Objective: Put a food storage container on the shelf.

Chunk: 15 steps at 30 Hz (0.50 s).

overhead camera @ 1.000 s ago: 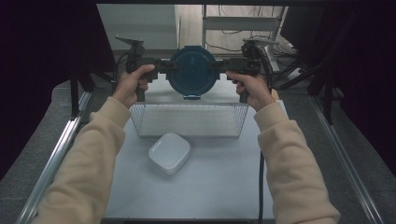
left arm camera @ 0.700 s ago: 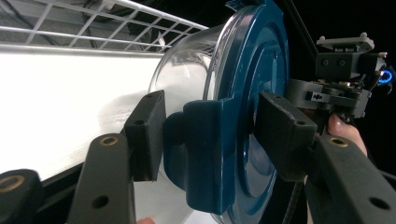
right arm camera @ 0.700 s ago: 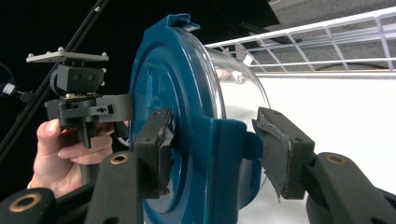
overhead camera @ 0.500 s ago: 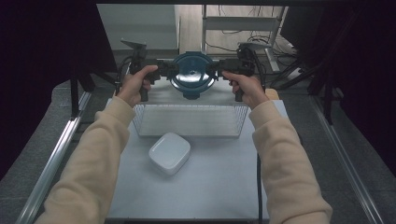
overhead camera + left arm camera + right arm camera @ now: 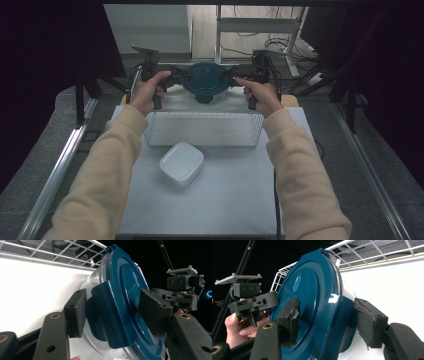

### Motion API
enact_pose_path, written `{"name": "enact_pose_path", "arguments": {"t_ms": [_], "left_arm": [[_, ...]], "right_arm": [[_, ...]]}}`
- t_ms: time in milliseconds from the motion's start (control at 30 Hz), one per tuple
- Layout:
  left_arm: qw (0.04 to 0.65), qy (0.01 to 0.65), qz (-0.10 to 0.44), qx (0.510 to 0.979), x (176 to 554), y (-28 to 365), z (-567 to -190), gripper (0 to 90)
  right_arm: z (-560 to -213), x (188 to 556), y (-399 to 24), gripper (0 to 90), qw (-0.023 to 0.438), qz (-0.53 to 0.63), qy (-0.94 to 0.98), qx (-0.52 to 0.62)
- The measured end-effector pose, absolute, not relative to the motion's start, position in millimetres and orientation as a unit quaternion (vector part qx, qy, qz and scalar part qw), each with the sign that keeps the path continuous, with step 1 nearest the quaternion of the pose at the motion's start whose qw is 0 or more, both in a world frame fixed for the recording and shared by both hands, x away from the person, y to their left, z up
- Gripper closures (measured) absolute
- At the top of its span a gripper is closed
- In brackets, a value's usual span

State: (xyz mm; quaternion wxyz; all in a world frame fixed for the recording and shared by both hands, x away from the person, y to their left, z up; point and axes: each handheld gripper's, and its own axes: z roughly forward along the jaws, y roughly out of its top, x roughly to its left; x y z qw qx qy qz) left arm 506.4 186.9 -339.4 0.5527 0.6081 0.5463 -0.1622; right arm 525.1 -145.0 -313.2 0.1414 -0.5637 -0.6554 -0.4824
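High view: the blue-lidded container (image 5: 207, 82) sits lower than it did a second ago, down at the far end of the desk (image 5: 225, 200) just behind the wire rack (image 5: 200, 129), with the left tongs (image 5: 172, 79) and right tongs (image 5: 239, 76) at its two side tabs; the white square dish (image 5: 181, 163) lies untouched in front of the rack. Both pairs of tongs have just been opening; in the left gripper view the pads stand either side of the lid's clip tab (image 5: 110, 312), the left-hand one clear of it by a visible gap, the other hard to judge — a loosened hold, not a pinch; the right gripper view shows the same, spread pads flanking the opposite tab (image 5: 339, 320) with daylight at the right-hand one. By my reading the container has been set down on the desk behind the rack and is being let go — the placing looks nearly done; what remains is to draw both tongs sideways off the tabs without dragging the lid.
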Motion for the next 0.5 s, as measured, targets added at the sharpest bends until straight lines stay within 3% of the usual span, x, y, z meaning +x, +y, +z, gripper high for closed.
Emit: {"name": "enact_pose_path", "arguments": {"t_ms": [100,167,233,400,500], "left_arm": [[0.554,0.542,-0.134,0.617,502.8,185.1,-336.8,40.3],[0.560,0.530,-0.086,0.631,493.4,184.5,-328.7,30.3],[0.559,0.519,-0.033,0.646,479.8,185.1,-319.8,22.4],[0.548,0.494,0.058,0.672,442.3,188.9,-310.6,18.3],[0.552,0.475,0.072,0.682,417.2,193.7,-312.4,18.4]], "right_arm": [[-312.6,522.3,-143.1,36.1,0.130,-0.483,-0.655,-0.567],[-309.5,518.1,-138.8,19.6,0.096,-0.486,-0.660,-0.565],[-303.5,511.9,-135.3,10.4,0.073,-0.484,-0.670,-0.558],[-285.4,484.8,-130.4,1.6,-0.044,-0.462,-0.709,-0.530],[-282.3,465.7,-137.1,1.4,-0.056,-0.487,-0.719,-0.493]]}}
